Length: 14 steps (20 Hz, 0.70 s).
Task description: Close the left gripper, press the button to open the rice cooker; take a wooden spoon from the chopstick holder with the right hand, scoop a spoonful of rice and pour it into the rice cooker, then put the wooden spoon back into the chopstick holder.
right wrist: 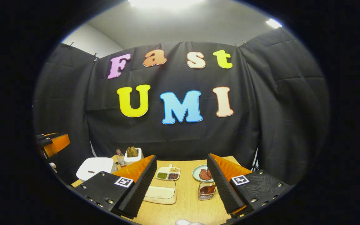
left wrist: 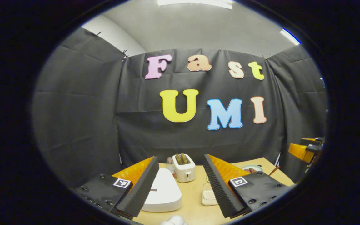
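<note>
Here, both tongs hang open above the table (right wrist: pixel 186 200), holding nothing.
The white rice cooker (left wrist: pixel 162 190), rounded and lid shut with a small dark mark on top, sits near the table's left edge, between the left tongs (left wrist: pixel 180 184). The right tongs (right wrist: pixel 181 184) frame a divided dish (right wrist: pixel 168 173) of grains toward the far edge.

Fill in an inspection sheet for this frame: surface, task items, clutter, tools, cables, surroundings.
Surface: light wooden table.
Task items: white rice cooker, lid shut; sectioned tray of grains; clear holder of wooden utensils.
Clutter: toaster, bottle, plate of meat, flat cream tray.
Tools: left tool open above the cooker; right tool open, holding nothing.
Cables: nothing seen.
Surroundings: black cloth booth wall, ceiling lights.
</note>
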Available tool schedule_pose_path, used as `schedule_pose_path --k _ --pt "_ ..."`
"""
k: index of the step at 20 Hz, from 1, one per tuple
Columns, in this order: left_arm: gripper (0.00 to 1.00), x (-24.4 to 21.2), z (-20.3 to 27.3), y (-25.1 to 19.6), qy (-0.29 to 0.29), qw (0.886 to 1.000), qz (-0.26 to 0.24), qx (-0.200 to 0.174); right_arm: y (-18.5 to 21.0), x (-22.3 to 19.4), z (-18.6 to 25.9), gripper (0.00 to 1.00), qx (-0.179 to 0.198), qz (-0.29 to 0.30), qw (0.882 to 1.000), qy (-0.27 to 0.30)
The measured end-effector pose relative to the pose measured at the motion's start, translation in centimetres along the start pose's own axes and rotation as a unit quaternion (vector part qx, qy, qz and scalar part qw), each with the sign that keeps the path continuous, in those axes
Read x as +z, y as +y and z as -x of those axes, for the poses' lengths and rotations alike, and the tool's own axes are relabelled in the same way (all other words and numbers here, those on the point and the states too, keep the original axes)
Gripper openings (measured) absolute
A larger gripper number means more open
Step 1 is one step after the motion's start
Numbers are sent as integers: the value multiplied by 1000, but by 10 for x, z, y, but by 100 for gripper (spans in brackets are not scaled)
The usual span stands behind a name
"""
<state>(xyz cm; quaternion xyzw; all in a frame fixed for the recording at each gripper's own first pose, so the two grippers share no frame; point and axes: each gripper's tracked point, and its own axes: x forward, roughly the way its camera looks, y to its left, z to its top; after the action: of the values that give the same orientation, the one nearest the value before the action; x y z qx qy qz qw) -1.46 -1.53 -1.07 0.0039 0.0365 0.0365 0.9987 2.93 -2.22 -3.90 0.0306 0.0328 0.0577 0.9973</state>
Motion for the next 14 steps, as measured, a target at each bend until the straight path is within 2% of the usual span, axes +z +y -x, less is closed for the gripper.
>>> schedule_pose_path --k 14 --pt "99 -4 -2 -2 8 1000 -6 -3 -6 6 1 98 -2 3 1000 -3"
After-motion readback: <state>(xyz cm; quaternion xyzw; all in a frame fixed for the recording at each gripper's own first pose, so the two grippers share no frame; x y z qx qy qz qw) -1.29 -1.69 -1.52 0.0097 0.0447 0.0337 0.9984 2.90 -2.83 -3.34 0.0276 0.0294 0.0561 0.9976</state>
